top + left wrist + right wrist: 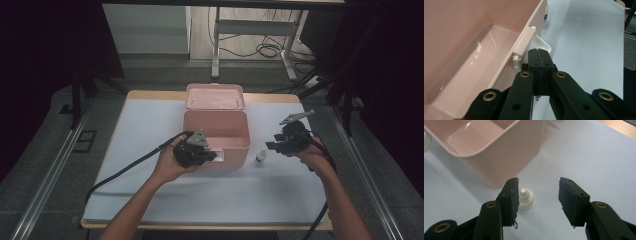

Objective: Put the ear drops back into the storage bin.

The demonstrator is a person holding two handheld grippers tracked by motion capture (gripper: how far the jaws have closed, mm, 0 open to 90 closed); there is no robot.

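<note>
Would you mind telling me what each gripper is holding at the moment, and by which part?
The left gripper is shut, seemingly on the white latch at the pink box's front. The right gripper is open and holds nothing; the small bottle stands beside one jaw.

White table point(150, 190), grey floor point(45, 150), desk frame point(250, 30) and cables point(270, 50) beyond

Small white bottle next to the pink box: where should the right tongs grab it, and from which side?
Grip the small white bottle across its round body, below the narrower cap, probably coming from above. It stands upright on the table, close to the pink box, so a sideways approach from there is blocked. The right tongs are open with the bottle near one jaw; centre them first.
</note>
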